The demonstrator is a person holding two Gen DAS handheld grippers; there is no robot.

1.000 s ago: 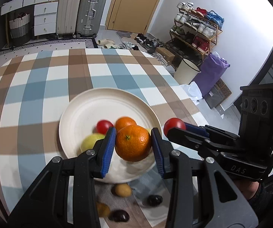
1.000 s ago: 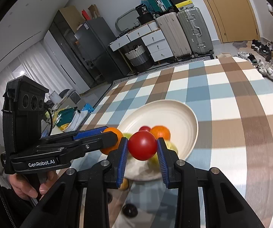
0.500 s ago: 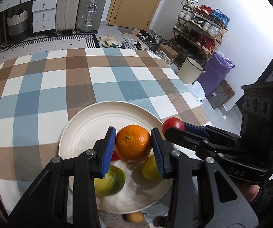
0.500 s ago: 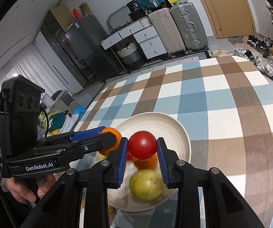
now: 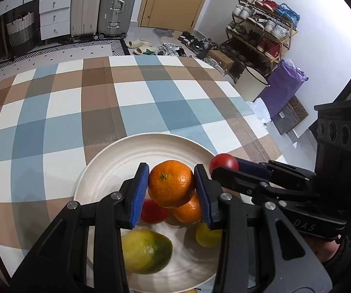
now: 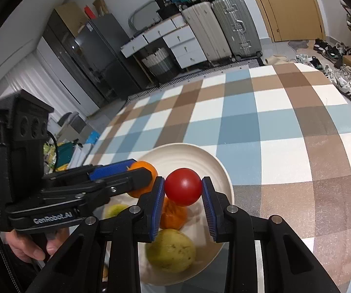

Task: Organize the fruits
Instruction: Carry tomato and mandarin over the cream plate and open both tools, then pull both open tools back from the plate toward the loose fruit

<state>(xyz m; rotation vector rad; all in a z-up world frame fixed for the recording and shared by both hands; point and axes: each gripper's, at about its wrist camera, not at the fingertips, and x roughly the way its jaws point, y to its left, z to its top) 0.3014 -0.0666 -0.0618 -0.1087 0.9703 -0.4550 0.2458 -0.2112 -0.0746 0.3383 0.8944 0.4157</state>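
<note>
An orange (image 5: pixel 170 183) is pinched in the left tool (image 5: pixel 171 193) and a red tomato (image 6: pixel 183 187) in the right tool (image 6: pixel 182 207); both have been carried over the plate (image 5: pixel 117 161), so release is judged next.

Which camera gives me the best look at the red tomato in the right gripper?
The right wrist view: the red tomato sits centred and unobstructed between the right gripper fingers, above the plate. The left wrist view shows only part of it at the gripper's tip, at the side.
</note>
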